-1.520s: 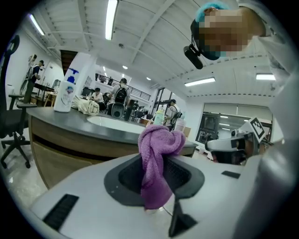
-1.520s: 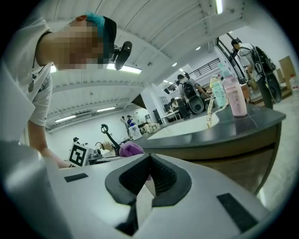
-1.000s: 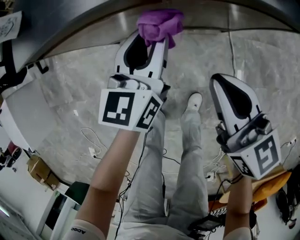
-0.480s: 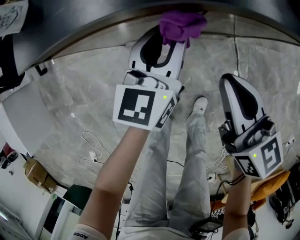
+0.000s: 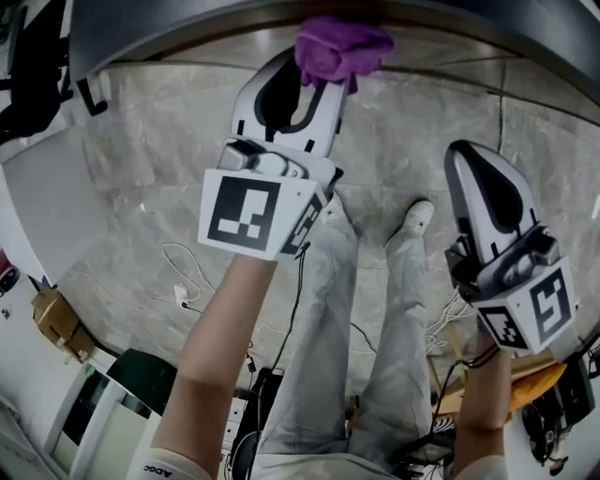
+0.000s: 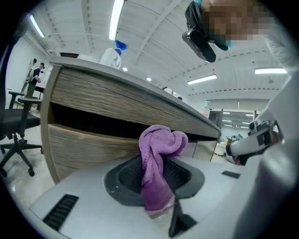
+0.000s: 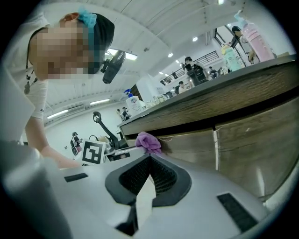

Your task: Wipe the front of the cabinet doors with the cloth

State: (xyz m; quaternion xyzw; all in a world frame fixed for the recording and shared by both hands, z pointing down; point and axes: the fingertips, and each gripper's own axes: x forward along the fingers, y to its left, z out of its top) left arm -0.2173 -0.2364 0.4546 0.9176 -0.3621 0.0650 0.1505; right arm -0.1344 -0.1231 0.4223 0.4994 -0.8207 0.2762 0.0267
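Observation:
My left gripper is shut on a purple cloth, which bunches out past its jaws and presses on the wood-grain cabinet door just under the dark gap below the counter. In the left gripper view the cloth hangs down between the jaws. The same cloth shows in the right gripper view against the cabinet front. My right gripper is shut with nothing in it and hangs apart from the cabinet, to the right of the left one.
The counter edge overhangs the doors. Bottles stand on the counter top. My legs and a white shoe are on the marble floor below, with cables, a cardboard box and an orange item nearby.
The left gripper and cloth slid right along the cabinet front, then back a little to the left. The right gripper stayed shut at its side.

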